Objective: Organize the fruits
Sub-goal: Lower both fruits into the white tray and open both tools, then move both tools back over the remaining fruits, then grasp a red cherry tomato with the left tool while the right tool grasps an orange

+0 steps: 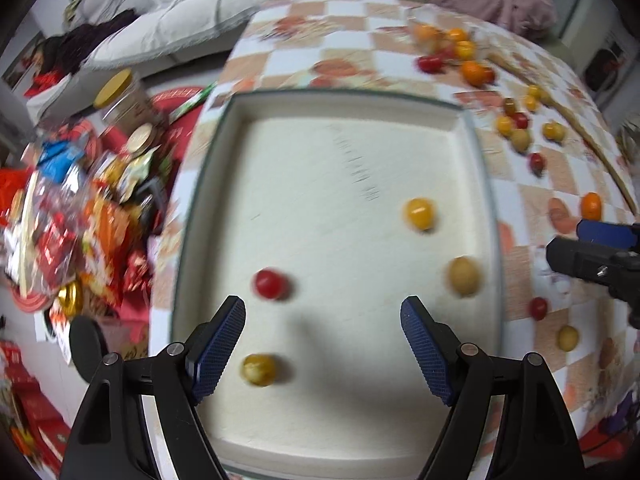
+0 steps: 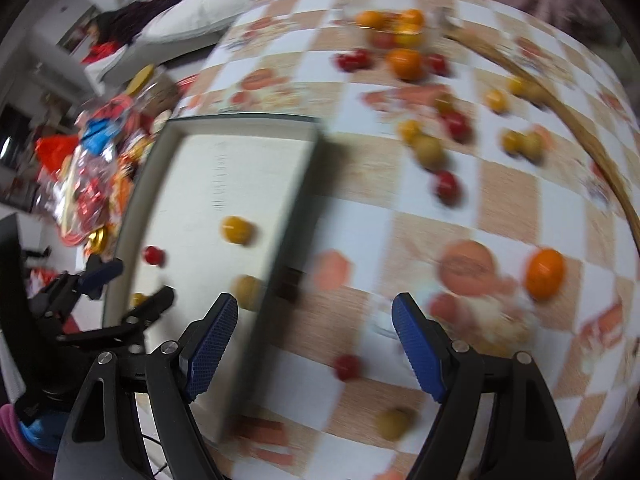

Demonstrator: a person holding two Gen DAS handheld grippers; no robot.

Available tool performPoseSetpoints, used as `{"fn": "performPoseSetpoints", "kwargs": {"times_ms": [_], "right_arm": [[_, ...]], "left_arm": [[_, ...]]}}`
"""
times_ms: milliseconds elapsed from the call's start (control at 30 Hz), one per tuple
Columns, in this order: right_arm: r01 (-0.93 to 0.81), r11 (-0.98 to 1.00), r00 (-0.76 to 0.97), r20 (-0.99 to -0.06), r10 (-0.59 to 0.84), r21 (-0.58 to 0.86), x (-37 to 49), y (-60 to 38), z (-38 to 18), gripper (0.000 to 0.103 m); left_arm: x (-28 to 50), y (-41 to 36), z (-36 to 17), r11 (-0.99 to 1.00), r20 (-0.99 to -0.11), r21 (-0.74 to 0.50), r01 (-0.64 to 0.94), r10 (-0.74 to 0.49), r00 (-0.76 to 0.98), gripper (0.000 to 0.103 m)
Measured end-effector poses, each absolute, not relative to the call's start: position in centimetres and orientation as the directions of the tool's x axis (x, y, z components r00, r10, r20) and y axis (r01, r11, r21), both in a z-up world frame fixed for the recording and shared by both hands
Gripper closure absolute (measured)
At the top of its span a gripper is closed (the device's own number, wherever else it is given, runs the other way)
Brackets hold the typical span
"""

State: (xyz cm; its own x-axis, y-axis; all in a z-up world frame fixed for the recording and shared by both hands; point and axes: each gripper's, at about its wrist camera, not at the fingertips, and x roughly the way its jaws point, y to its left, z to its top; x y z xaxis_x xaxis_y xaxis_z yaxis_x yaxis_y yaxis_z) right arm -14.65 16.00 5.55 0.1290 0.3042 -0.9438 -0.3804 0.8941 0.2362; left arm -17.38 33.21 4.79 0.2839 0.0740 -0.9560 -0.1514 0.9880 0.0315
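Both grippers empty over the checked table, loose fruit off to my right

My tray [image 1: 478, 168] holds four fruits; most still lie on the table [image 2: 360, 176] outside it. My right gripper [image 2: 314, 346], jaws wide and holding nothing, is nearer: a red tomato [image 2: 347, 367] sits just below its fingertips, at six o'clock. My left gripper [image 1: 322, 346] stands wide and empty over the tray.

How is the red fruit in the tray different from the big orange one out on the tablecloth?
The red fruit is deep red; the orange fruit is bright orange. The red fruit looks smaller and rounder, the orange fruit larger and slightly oval. The red fruit already lies in the white tray, while the orange fruit lies loose on the checked tablecloth. Both are smooth, glossy and held by no gripper.
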Motion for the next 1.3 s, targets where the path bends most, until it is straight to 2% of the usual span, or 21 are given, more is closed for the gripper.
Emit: {"fn": "performPoseSetpoints", "kwargs": {"times_ms": [300,500,833,1000,1167,1300], "right_arm": [[-0.191,0.965,0.173,-0.961,0.216,0.182,-14.1,8.3,4.4,0.021],[-0.126,0.978,0.195,-0.963,0.188,0.166,-12.9,5.1,3.9,0.021],[-0.179,0.973,0.195,-0.964,0.181,0.146,-11.6,3.7,2.7,0.021],[-0.21,0.967,0.19,-0.964,0.183,0.142,-11.1,3.5,1.9,0.028],[-0.237,0.96,0.192,-0.962,0.195,0.147,-10.6,3.4,1.5,0.028],[-0.252,0.956,0.199,-0.959,0.203,0.15,-10.0,3.5,1.2,0.033]], "left_arm": [[-13.3,27.0,7.4,0.999,-0.944,-0.043,-0.023,-0.034,0.328,0.022],[-10.1,23.0,7.4,0.997,-0.943,-0.075,0.023,-0.079,0.324,0.022],[-5.2,19.0,3.1,0.993,-0.963,-0.117,-0.004,-0.113,0.244,0.022],[-3.6,17.3,1.5,0.994,-0.966,-0.108,-0.006,-0.103,0.236,0.022],[-2.4,16.3,0.5,0.996,-0.97,-0.089,-0.021,-0.082,0.227,0.022],[-1.7,15.6,0.2,0.997,-0.97,-0.068,-0.039,-0.057,0.237,0.022]]}}
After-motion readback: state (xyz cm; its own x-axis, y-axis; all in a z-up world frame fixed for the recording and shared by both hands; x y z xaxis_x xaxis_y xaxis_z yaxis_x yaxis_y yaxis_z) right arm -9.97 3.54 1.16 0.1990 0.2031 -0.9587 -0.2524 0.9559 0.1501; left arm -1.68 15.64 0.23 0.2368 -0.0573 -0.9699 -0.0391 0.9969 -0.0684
